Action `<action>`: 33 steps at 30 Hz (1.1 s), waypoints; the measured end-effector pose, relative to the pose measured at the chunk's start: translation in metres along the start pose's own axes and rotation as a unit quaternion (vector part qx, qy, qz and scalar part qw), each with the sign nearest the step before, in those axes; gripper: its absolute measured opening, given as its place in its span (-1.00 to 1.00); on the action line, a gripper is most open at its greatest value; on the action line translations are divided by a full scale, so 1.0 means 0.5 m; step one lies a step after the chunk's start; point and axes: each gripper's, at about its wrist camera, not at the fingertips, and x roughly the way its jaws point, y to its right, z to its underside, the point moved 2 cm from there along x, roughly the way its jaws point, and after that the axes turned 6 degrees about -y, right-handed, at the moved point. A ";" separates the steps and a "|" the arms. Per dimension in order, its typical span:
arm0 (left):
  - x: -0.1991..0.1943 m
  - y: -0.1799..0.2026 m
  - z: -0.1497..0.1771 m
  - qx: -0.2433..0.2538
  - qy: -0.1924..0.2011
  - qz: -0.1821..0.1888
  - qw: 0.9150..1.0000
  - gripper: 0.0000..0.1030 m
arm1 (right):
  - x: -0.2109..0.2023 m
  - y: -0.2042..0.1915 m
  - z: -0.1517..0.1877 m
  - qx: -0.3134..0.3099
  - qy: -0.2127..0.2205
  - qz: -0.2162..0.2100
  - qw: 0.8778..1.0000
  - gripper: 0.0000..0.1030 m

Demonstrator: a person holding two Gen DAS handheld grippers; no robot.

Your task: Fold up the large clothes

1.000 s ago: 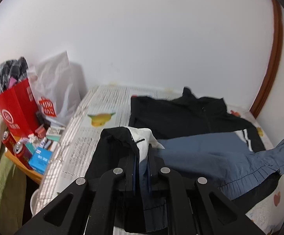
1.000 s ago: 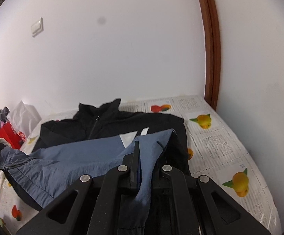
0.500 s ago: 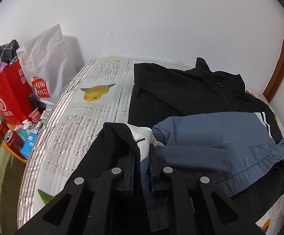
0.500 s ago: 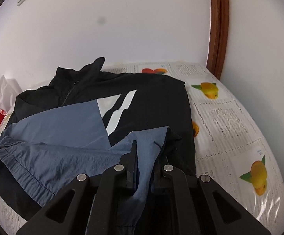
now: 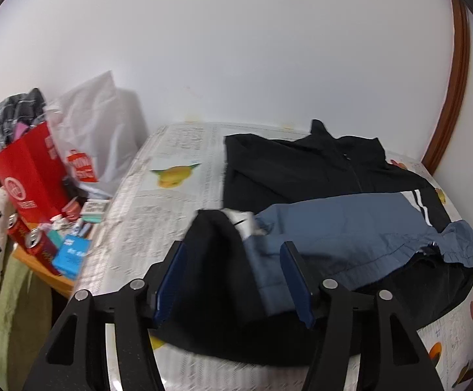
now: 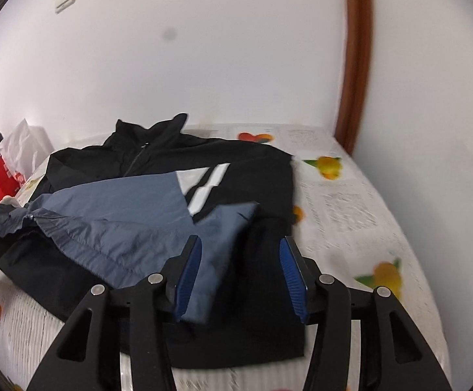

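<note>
A black and blue jacket [image 5: 301, 176] lies on the bed, collar toward the wall, its lower part folded up so the blue panel [image 5: 350, 228] lies across the black chest. It also shows in the right wrist view [image 6: 158, 169]. My left gripper [image 5: 233, 260] is open, its jaws either side of the folded left corner. My right gripper [image 6: 239, 254] is open over the folded right corner, the blue cloth [image 6: 223, 224] lying loose between the jaws.
The bed [image 5: 171, 195] has a fruit-print cover and stands against a white wall. At its left stand a red bag [image 5: 31, 176], a white plastic bag [image 5: 96, 137], cans and boxes on a small table. A brown door frame [image 6: 357, 58] stands at the right.
Both grippers were shut on the jacket's hem corners and carried them toward the collar. Now both have opened and let the cloth down on the jacket.
</note>
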 end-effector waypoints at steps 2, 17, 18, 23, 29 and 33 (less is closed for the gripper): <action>-0.007 -0.026 0.018 -0.010 -0.004 -0.007 1.000 0.13 | -0.006 0.027 0.025 0.013 -0.011 0.008 1.000 -0.02; 0.082 -0.090 0.089 -0.013 -0.077 -0.006 0.997 0.13 | 0.101 0.029 0.118 0.022 -0.100 0.008 0.995 -0.02; 0.090 -0.087 0.090 -0.013 -0.081 -0.002 0.997 0.13 | 0.107 0.028 0.118 0.023 -0.102 0.010 0.994 -0.02; 0.117 -0.074 0.095 -0.024 -0.093 0.013 0.995 0.04 | 0.127 0.028 0.111 0.012 -0.101 0.023 0.995 -0.04; 0.096 -0.050 0.114 -0.014 -0.094 0.024 0.995 -0.76 | 0.123 0.029 0.110 -0.003 -0.096 0.008 0.995 -0.74; 0.066 -0.051 0.136 -0.011 -0.097 0.021 0.995 -0.79 | 0.112 0.026 0.117 -0.008 -0.096 0.005 0.995 -0.80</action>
